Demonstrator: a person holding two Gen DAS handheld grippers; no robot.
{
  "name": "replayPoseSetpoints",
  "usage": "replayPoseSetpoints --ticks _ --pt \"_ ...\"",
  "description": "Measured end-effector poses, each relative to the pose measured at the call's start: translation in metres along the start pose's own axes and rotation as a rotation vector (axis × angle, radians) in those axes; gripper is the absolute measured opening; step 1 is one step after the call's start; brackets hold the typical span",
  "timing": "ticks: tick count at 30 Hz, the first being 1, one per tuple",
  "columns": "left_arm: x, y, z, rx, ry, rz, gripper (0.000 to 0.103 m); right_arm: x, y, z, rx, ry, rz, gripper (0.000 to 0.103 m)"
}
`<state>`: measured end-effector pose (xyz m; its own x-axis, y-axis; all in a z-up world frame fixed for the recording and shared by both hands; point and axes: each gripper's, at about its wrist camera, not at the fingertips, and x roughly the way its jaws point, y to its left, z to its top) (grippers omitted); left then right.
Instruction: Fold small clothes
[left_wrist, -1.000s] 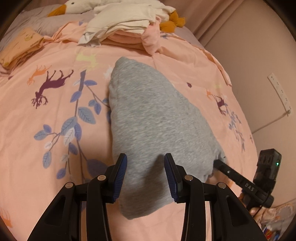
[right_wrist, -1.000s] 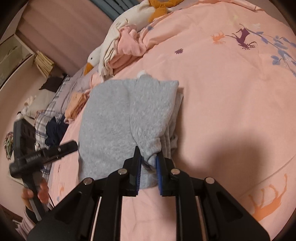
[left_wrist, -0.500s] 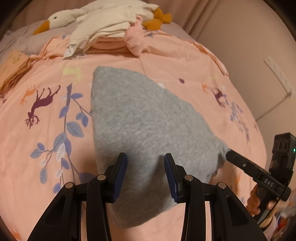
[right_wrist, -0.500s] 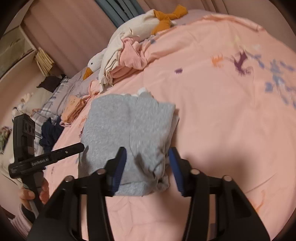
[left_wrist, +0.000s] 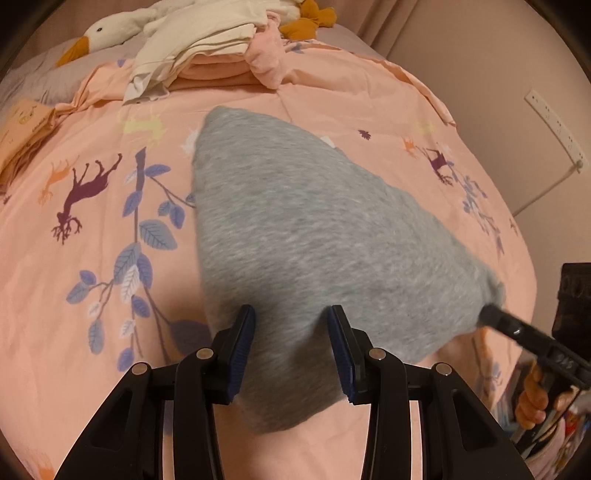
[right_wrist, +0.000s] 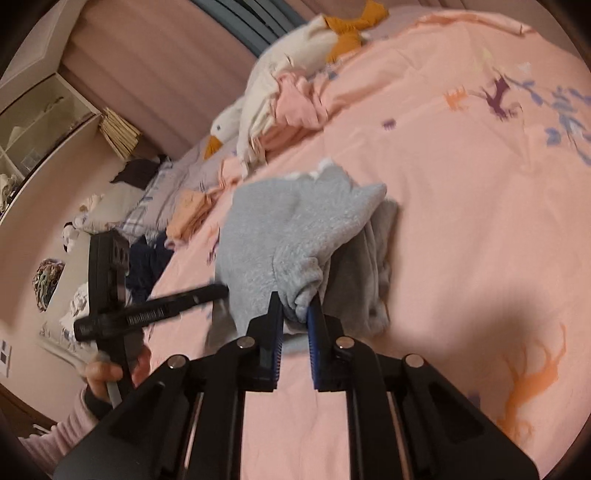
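Note:
A folded grey garment (left_wrist: 314, 236) lies on the pink printed bedspread (left_wrist: 92, 258); it also shows in the right wrist view (right_wrist: 288, 229). My left gripper (left_wrist: 291, 343) is open, with its blue pads on either side of the garment's near edge. My right gripper (right_wrist: 295, 317) is shut on the garment's corner and lifts that corner off the bed. The right gripper's finger shows at the garment's right corner in the left wrist view (left_wrist: 517, 328). The left gripper's finger reaches the garment's left edge in the right wrist view (right_wrist: 177, 302).
A pile of cream and pink clothes (left_wrist: 207, 48) and a plush goose (left_wrist: 110, 33) lie at the head of the bed. Folded orange clothes (left_wrist: 22, 129) sit at the far left. A wall with a power strip (left_wrist: 554, 129) stands to the right.
My right gripper opened half a second ago and has now shut on the garment's corner and raised it. The left gripper has moved slightly closer over the near edge and stays open.

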<state>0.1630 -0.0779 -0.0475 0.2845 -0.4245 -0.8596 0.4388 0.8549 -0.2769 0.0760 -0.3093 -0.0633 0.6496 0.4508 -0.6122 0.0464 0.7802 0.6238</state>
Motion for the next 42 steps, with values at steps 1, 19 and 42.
replayPoseSetpoints --ticks 1,19,42 --pt "0.001 0.0 -0.001 0.006 0.004 0.007 0.039 0.005 -0.003 -0.003 -0.001 0.031 -0.016 0.013" --pt "0.004 -0.009 -0.028 0.016 -0.014 -0.093 0.039 0.034 0.017 0.044 -0.15 -0.066 -0.162 0.032" --pt "-0.006 0.01 0.048 -0.068 -0.169 -0.105 0.039 0.081 0.034 0.069 -0.278 -0.043 -0.247 0.033"
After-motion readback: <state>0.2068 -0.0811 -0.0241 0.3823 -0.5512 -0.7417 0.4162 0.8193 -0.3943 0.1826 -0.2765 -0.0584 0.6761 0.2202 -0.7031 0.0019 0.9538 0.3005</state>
